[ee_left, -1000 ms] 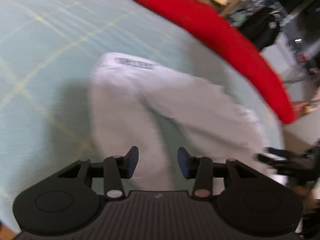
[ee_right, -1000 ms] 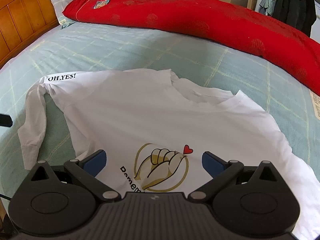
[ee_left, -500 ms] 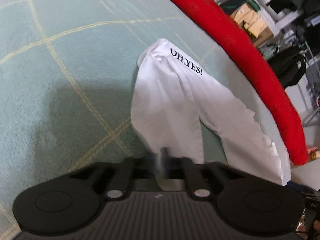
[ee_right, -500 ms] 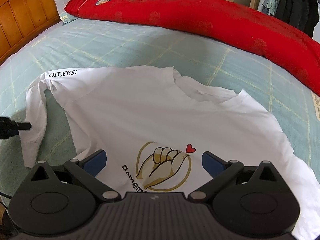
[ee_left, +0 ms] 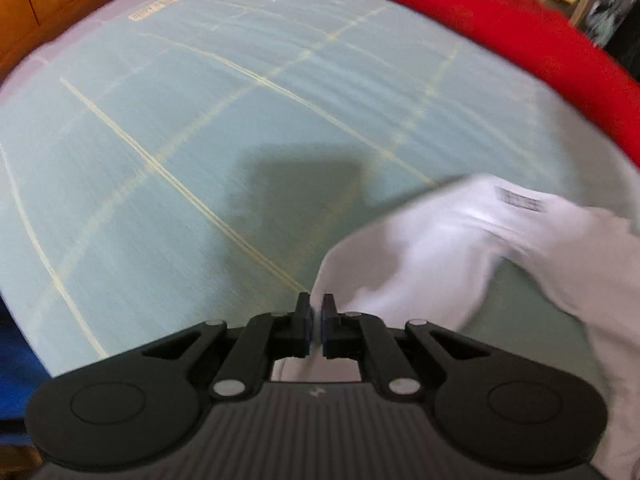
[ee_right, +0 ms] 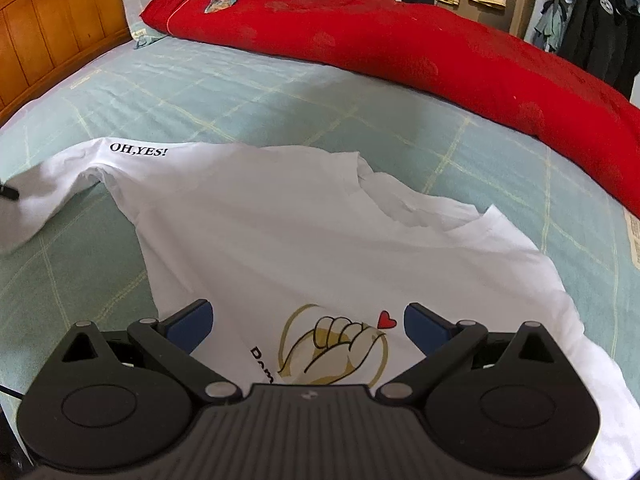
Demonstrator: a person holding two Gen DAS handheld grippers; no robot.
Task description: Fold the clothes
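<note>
The white T-shirt (ee_right: 280, 232) lies face up on the green checked bedsheet (ee_right: 240, 96), on the near side of the red quilt (ee_right: 460, 52), its collar toward the quilt and its "OH,YES!" sleeve (ee_left: 420, 248) out to the side away from it. My left gripper (ee_left: 316, 320) has its jaws pinched together on the cuff end of that sleeve, white cloth caught between the pads. My right gripper (ee_right: 306, 324) hovers over the printed chest with jaws spread wide, holding nothing. I judge the step is straightening the sleeve: I'd pull it taut and flat, keep the grip firm, and use the right to pin the body if it drags. No containers in sight, only a cardboard box (ee_right: 516, 4) beyond the quilt, contents hidden
</note>
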